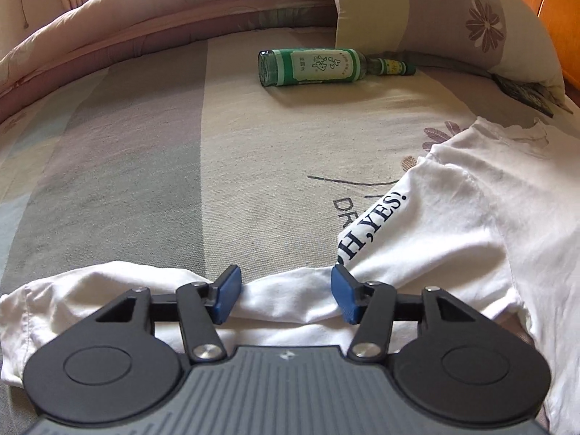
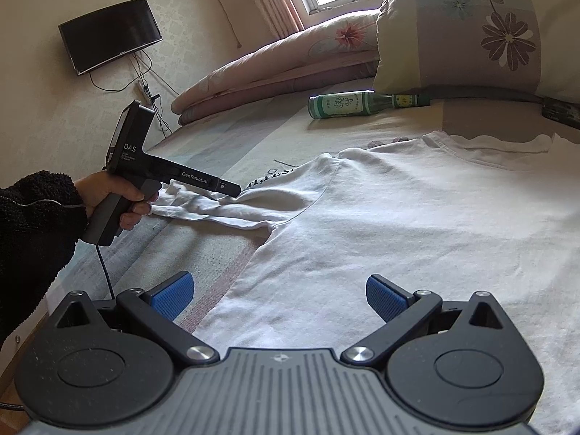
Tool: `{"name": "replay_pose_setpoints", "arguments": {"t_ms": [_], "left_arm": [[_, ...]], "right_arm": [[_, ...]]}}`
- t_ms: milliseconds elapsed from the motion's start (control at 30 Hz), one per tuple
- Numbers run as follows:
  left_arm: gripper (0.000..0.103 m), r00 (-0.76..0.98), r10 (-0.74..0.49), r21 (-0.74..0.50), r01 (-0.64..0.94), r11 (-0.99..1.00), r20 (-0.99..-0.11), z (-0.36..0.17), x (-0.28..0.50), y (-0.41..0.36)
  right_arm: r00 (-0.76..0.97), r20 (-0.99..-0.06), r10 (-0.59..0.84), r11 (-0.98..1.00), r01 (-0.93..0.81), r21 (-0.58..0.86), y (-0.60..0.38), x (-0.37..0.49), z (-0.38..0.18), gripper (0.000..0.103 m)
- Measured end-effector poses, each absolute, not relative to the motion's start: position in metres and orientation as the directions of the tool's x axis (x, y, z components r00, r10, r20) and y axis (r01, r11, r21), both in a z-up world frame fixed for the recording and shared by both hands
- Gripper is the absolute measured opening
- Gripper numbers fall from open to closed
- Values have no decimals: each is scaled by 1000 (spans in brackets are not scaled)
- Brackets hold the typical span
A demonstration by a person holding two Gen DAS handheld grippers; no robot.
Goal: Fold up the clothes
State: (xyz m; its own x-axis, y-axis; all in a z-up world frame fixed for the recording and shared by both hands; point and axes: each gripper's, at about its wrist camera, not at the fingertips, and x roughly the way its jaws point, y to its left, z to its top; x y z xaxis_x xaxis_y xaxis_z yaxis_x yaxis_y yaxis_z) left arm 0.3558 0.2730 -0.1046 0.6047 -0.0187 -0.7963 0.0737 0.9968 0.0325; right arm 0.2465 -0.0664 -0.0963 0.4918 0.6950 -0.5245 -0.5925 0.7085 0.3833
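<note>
white t-shirt (image 2: 380, 224) lies spread flat on the bed (image 1: 145, 163), collar toward the pillow (image 2: 471, 36), one sleeve stretched toward the bed's side edge. left gripper (image 1: 286, 295) stands over that bunched sleeve, pads apart, cloth between them but apparently not pinched. right gripper (image 2: 279, 299) hovers above the shirt's lower part, fingers released. a green bottle (image 1: 311, 66) lies on its side beside the pillow.

"YES!" on T-shirt (image 1: 471, 224); "DAS", "GenRobot.AI" on left claw (image 2: 232, 190).
</note>
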Motion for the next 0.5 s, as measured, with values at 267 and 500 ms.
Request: {"name": "replay_pose_setpoints", "arguments": {"t_ms": [267,500], "left_arm": [[1,642,55,56,-19,998,-764,-96,368,273],[3,681,102,56,-89,994,-725,-80,390,277]], "right_arm": [[491,-522,698,706,-595,385,-65,247,-96,103],[494,-525,694,711,-587,387,-67,248,-97,103]]}}
